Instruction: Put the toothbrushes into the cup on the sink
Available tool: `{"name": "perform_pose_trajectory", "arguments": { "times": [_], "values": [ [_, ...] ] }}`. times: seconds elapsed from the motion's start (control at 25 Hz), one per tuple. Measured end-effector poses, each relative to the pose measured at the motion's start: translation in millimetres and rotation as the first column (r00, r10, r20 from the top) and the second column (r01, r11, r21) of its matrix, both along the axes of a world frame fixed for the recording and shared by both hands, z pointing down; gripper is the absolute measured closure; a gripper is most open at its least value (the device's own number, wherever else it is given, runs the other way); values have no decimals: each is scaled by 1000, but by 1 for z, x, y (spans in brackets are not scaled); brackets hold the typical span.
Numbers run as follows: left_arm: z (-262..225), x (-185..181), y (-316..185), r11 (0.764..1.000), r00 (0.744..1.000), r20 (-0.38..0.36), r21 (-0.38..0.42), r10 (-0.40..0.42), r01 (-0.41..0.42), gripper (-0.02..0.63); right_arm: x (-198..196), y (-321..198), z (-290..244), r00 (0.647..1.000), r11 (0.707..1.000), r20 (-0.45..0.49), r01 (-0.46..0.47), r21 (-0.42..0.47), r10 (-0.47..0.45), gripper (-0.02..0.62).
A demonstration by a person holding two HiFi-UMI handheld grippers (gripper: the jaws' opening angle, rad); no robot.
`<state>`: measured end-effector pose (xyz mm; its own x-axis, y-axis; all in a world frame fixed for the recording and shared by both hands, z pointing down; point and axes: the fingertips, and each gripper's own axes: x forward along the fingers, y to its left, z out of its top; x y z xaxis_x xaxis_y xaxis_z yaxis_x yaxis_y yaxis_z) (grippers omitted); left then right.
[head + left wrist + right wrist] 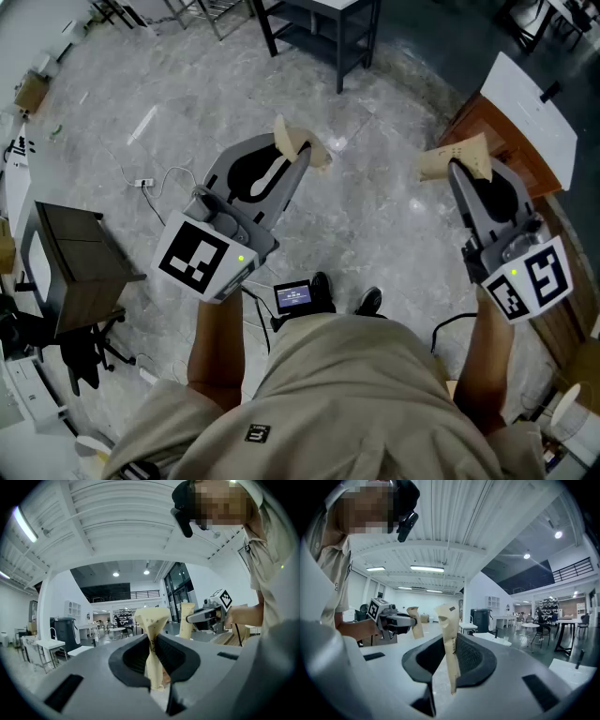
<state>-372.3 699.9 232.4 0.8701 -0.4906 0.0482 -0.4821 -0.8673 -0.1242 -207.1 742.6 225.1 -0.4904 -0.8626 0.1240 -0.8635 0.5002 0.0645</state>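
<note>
Pose: left claw, right claw held forward, well apart, tips together, empty.

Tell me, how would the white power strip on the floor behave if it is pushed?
The power strip looks small and flat, so it probably slides on the glossy floor rather than tips. Its thin cable lies in loose loops, so it likely trails limply.

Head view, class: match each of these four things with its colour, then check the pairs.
Things:
1. shoes
2. fingertips of the left gripper
3. floor
4. sheet on the wooden table

Colours:
a. grey
b. white
c. black
d. tan

Pairs: 1-c, 2-d, 3-a, 4-b
</note>
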Motion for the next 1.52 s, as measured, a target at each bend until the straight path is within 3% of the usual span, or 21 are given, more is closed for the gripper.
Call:
{"name": "perform_pose_trajectory", "arguments": {
  "times": [0.68, 1.04, 1.28, 1.52],
  "values": [
    [-3, 4, -12, 998, 998, -39, -6, 55, -55, 558, -7, -11, -8, 999, 999, 38, -33, 8, 32, 528],
    [8, -3, -58, 994, 992, -69, -6, 108, -109, 558, -27, -60, -6, 998, 998, 32, -57, 28, 56, 526],
    [12, 21, -90, 994, 993, -58, -11, 106, -107, 558, 8, -92, -4, 996, 995, 44, -81, 53, 79, 526],
    [21, 84, -140, 999, 999, -22, -13, 43, -43, 558, 84, -144, 8, 995, 996, 86, -48, 75, 42, 526]
  ]
}}
